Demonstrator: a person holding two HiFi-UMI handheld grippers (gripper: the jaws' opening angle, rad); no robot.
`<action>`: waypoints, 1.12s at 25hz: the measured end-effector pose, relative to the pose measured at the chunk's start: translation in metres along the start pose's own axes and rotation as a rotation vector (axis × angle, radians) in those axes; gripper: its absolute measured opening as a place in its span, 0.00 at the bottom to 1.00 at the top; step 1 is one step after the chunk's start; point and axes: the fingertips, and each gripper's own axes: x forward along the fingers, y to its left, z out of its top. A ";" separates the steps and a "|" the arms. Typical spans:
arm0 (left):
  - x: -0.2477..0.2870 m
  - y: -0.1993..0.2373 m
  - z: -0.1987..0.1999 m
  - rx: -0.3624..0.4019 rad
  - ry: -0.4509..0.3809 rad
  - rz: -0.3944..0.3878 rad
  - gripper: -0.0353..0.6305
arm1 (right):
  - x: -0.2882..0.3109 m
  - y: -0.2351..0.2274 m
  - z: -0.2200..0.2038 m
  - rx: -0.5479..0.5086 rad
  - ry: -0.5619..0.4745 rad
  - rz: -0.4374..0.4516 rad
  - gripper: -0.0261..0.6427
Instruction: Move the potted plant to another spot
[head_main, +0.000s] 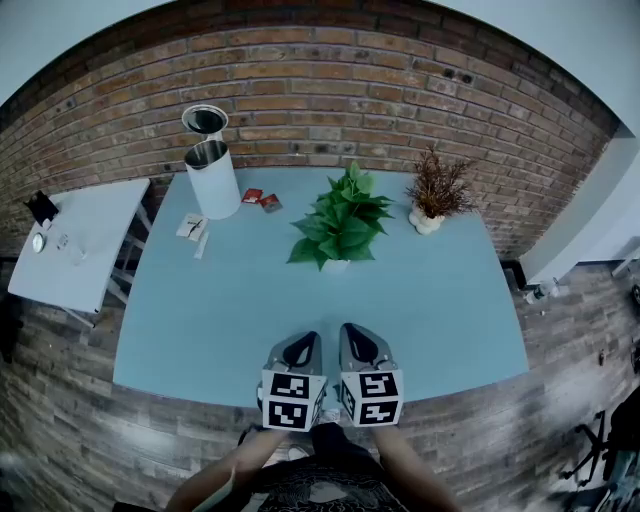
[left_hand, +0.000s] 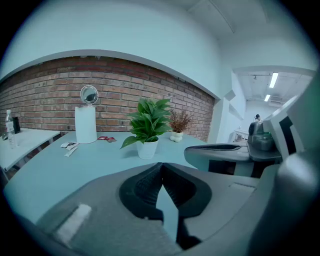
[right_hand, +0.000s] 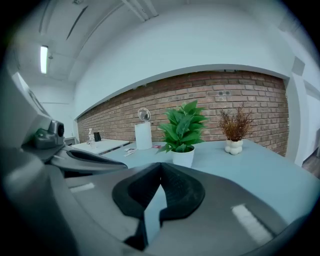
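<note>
- Plainly no hold yet on the green leafy potted plant (head_main: 338, 232) in its round white pot; upright around the middle of the pale blue table (head_main: 200, 320), slightly toward the far side, well apart from both tools
- Held side by side over the near edge, grey left gripper (head_main: 303, 345) and grey right gripper (head_main: 358, 340), both aimed at the pot, probably lined up for an approach from two sides
- Pressed together at the tips, both pairs of jaws, nothing between them in either gripper view; spreading needed before any grasp
- Parked far left, likely out of the working path: tall white cylindrical container (head_main: 212, 178) with a round mirror (head_main: 204, 120) behind, small red packets (head_main: 262, 200) and white paper slips (head_main: 192, 228) beside
- Far right, near the leaves but not touching, a brown dried sprig in a knobbly white vase (head_main: 430, 195); less free room on that side
- Likeliest landing spots: bare blue stretches near left or near right, open and clear of clutter
- Better gripped low on the pot wall than by the leaves, given floppy foliage and a probably top-heavy load
</note>
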 end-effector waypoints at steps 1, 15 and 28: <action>-0.001 -0.002 0.000 0.003 -0.001 -0.003 0.05 | -0.003 0.001 0.001 -0.002 -0.002 0.002 0.05; -0.013 -0.021 -0.013 -0.011 -0.004 -0.035 0.05 | -0.031 0.005 -0.005 0.008 0.011 0.003 0.05; -0.023 -0.019 -0.019 -0.011 0.000 -0.041 0.05 | -0.038 0.013 -0.008 0.021 0.013 -0.003 0.05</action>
